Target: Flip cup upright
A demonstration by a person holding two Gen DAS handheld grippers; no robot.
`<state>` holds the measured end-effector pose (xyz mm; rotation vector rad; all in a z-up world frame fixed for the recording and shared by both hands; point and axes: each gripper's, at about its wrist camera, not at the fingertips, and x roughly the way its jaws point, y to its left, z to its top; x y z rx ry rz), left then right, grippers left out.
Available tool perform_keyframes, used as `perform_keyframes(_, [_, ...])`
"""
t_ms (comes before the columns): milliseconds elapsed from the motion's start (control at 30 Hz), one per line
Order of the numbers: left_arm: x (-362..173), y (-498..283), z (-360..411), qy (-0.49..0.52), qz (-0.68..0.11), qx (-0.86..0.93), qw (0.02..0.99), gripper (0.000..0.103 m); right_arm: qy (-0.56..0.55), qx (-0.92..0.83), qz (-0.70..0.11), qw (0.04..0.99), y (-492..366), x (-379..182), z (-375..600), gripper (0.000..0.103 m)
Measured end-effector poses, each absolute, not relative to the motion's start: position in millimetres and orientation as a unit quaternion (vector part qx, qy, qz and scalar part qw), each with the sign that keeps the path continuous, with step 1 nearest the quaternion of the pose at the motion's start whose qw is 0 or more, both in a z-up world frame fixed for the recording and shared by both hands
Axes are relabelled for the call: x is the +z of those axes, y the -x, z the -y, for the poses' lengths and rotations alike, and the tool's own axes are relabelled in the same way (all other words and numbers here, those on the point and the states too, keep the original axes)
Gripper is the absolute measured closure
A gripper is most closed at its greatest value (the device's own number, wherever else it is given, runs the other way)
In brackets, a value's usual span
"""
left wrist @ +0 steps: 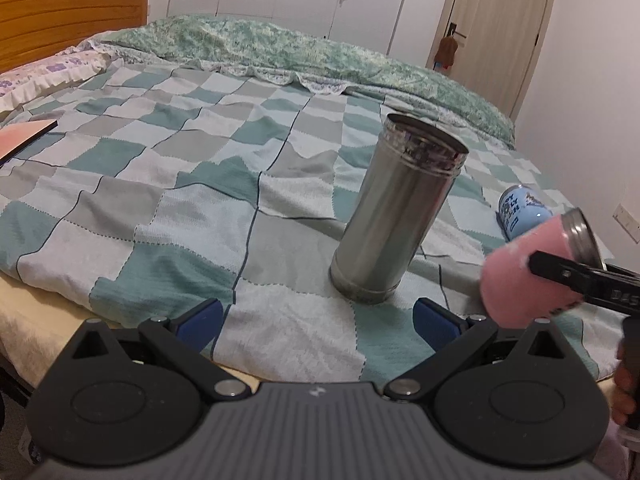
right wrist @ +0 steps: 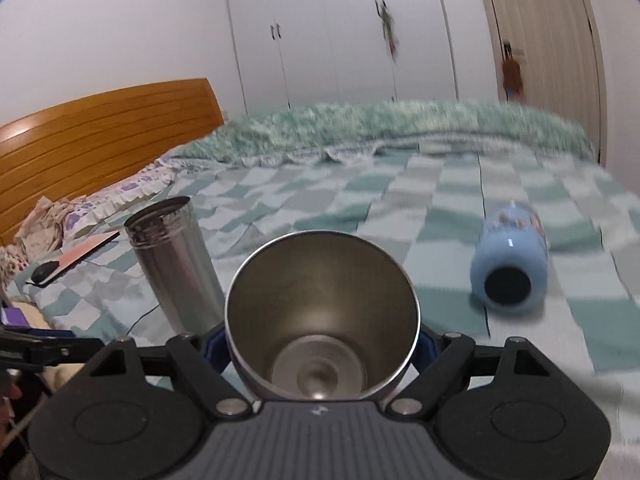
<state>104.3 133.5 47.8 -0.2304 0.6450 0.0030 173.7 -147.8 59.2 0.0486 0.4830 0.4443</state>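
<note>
From my left wrist camera, my left gripper (left wrist: 316,320) has its fingers spread apart near a steel cup (left wrist: 394,216) standing upright on the bed (left wrist: 160,184), while at right my right gripper (left wrist: 548,272) clamps a pink cup (left wrist: 520,276), tilted. From my right wrist camera, the right gripper (right wrist: 322,344) grips that cup, its steel mouth (right wrist: 322,316) facing me; a blue cup (right wrist: 510,264) lies sideways at far right.

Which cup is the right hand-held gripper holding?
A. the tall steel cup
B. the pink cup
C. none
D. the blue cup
B: the right hand-held gripper clamps the pink cup in the air, while the tall steel cup stands upright and the blue cup lies on the bed.
</note>
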Motion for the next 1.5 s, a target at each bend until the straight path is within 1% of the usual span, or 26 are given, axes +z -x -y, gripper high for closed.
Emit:
perform_keyframes(333, [50.8,-101.6,-136.8,0.114,-0.285,0.014,0.952,0.000,0.057,0.216,-0.150,0.963,-181.6,58.8,110.5,0.020])
perform_keyframes(567, [46.6,-104.0,-140.4,0.112,-0.278,0.023,0.954,0.000,0.051,0.227,-0.115,0.966,-194.2,48.0,91.5,0.020])
perform_keyframes(633, [45.9,-103.3,-142.3,0.115,-0.276,0.024,0.954,0.000,0.052,0.229,-0.119,0.965,-196.1,42.2,85.3,0.020])
perform_keyframes(733, [44.9,-102.6,-144.1,0.116,-0.273,0.027,0.955,0.000,0.060,0.235,-0.150,0.959,-202.2,24.5,78.7,0.020])
perform_keyframes(767, [44.8,-102.5,-144.4,0.117,-0.272,0.027,0.955,0.000,0.061,0.234,-0.141,0.960,-199.6,22.0,78.9,0.020])
perform_keyframes(1033, [46.3,-99.8,-138.4,0.111,-0.262,0.027,0.958,0.000,0.058,0.237,-0.154,0.957,-201.2,25.1,81.2,0.020])
perform_keyframes(1067, [47.1,-99.1,-137.2,0.109,-0.261,0.027,0.959,0.000,0.058,0.242,-0.157,0.956,-200.7,26.4,82.2,0.016])
perform_keyframes(1100, [48.1,-97.7,-135.9,0.107,-0.259,0.027,0.960,0.000,0.056,0.244,-0.158,0.955,-201.1,27.6,83.9,0.006])
perform_keyframes(1133, [49.7,-95.6,-133.6,0.104,-0.256,0.025,0.961,0.000,0.052,0.240,-0.149,0.958,-196.1,30.3,88.3,0.001])
perform_keyframes(1233, [54.3,-86.7,-127.1,0.103,-0.236,0.018,0.966,0.000,0.040,0.236,-0.121,0.963,-178.0,40.6,106.5,0.000])
perform_keyframes(1400, [62.7,-68.4,-103.5,0.089,-0.194,0.011,0.977,0.000,0.030,0.221,-0.094,0.970,-145.5,55.2,142.9,0.000])
perform_keyframes(1500, [64.4,-57.4,-88.0,0.097,-0.174,0.002,0.980,0.000,0.031,0.210,-0.082,0.974,-121.8,60.0,166.4,0.000])
